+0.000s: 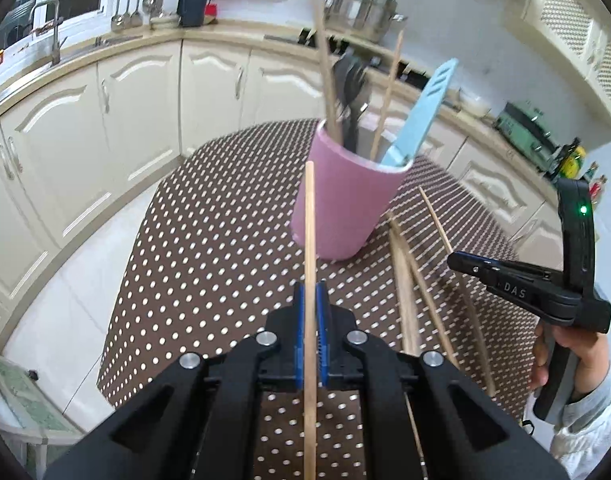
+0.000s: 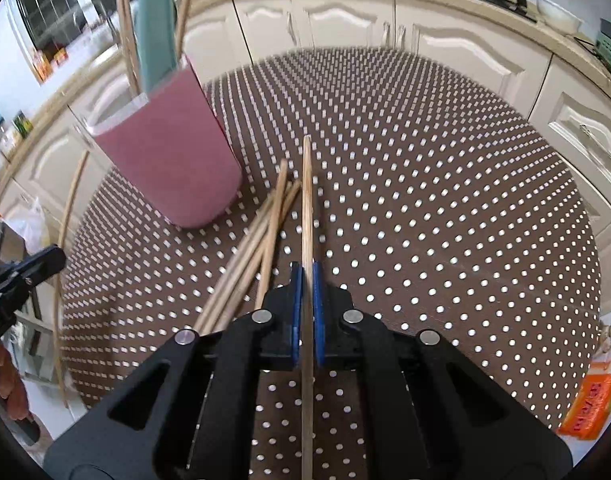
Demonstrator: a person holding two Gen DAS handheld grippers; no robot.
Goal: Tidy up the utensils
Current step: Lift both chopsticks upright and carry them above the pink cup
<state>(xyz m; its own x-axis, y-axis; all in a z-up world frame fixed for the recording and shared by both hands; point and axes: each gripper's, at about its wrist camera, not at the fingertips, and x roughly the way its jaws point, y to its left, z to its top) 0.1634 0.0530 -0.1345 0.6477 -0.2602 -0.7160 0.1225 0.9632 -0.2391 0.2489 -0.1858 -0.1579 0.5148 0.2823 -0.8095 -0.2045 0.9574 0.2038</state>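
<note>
My left tongs (image 1: pixel 310 308) are clenched on one chopstick (image 1: pixel 309 240), gripped partway along its length with the tip pointing at the pink cup (image 1: pixel 345 196). My right tongs (image 2: pixel 307 292) are likewise clenched on a second chopstick (image 2: pixel 307 200), above the dotted bench (image 2: pixel 425 200).

The cup stands upright on the bench and already holds two chopsticks, dark utensils (image 1: pixel 351 92) and a blue spatula (image 1: pixel 421 112). Loose chopsticks (image 2: pixel 261 236) lie in a bundle just beside the cup's base.

Risks, as I judge them:
- The cup mouth is crowded. A tip meeting the spatula or the standing sticks could be deflected outside the rim.
- Each stick is held between two narrow pads, so it may pivot or slip if the tip catches.
- A sideways push on the rim could tip the cup.
- Both tongs converge on one cup and could collide.

The left view shows the cup's open mouth and contents, and my right tongs from the side. The right view shows the bundle's layout clearly; the cup's contents are largely cropped there.
</note>
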